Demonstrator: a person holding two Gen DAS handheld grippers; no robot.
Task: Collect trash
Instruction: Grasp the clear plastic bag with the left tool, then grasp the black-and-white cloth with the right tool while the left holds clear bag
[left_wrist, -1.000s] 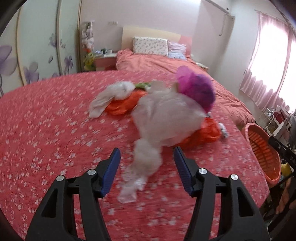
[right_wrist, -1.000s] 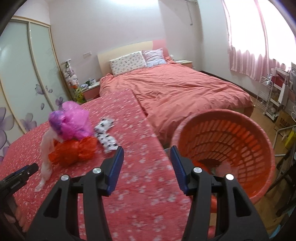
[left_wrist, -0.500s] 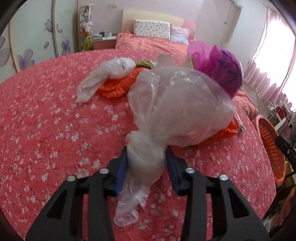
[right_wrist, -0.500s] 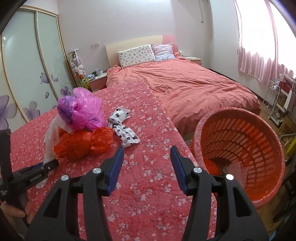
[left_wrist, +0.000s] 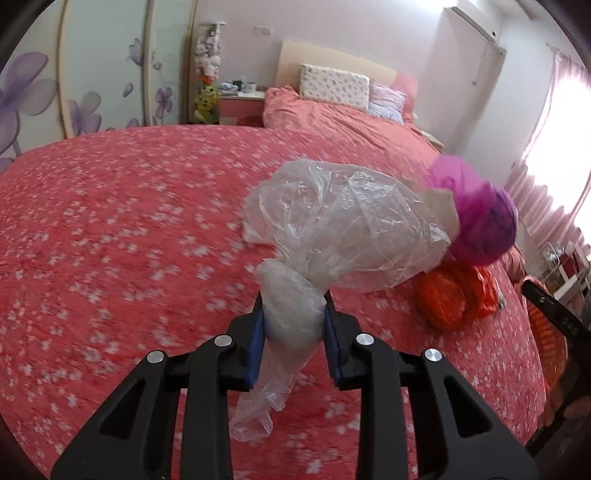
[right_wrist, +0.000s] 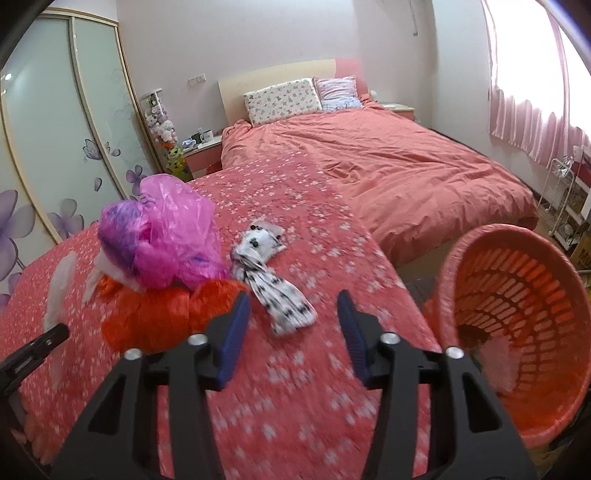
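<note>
My left gripper is shut on the twisted neck of a clear plastic bag and holds it lifted above the red flowered table cover. Behind it lie a pink-purple bag and an orange bag. My right gripper is open and empty above the cover, next to the orange bag, the pink bag and a black-and-white spotted wrapper. The orange trash basket stands tilted to the right, with some trash inside.
A bed with a red quilt lies beyond the table. A wardrobe with flower panels is at the left, a nightstand beside it. A metal rack stands at the right under the pink curtain.
My left gripper closed on the clear bag's neck and lifted it off the pile. My right gripper swung left from the basket toward the trash pile, still open.
</note>
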